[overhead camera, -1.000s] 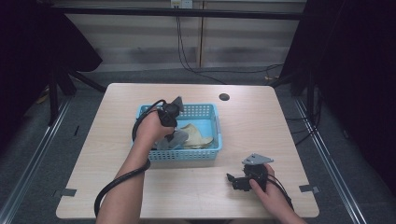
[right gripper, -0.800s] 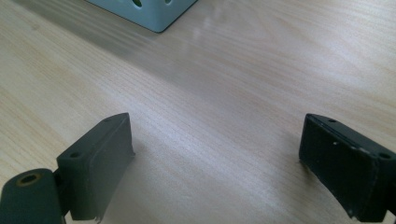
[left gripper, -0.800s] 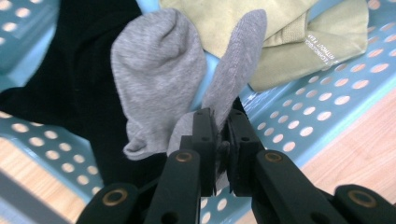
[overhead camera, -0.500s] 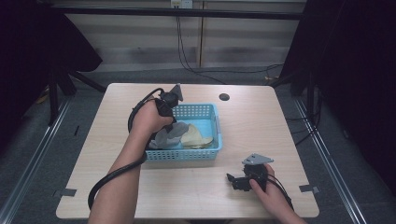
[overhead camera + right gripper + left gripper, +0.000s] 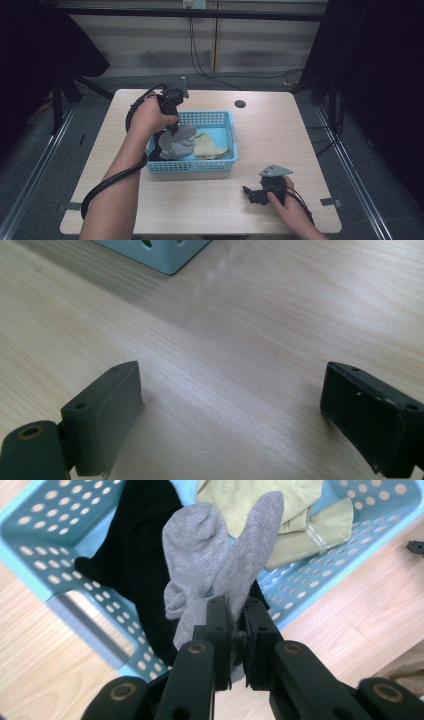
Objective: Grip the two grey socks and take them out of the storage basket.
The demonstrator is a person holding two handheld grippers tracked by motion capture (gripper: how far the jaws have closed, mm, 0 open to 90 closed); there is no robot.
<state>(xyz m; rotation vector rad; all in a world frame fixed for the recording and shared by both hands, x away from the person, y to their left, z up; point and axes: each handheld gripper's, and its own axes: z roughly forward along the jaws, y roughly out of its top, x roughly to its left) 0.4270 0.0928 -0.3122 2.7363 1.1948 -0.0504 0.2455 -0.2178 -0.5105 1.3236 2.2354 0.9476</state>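
Lifted toward 11 o'clock since a second ago, the left gripper [image 5: 235, 617] has its fingers clenched on a grey sock [image 5: 220, 560], hoisting it clear above the basket [image 5: 227, 162], while the right gripper [image 5: 256, 195] rests released on the counter [image 5: 300, 130] at 5 o'clock.

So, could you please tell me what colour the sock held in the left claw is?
The sock is plain grey, clearest in the left gripper view.

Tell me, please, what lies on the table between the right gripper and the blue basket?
Nothing: in the high view, bare wooden table separates the right gripper from the blue basket; the right gripper view shows bare wood too.
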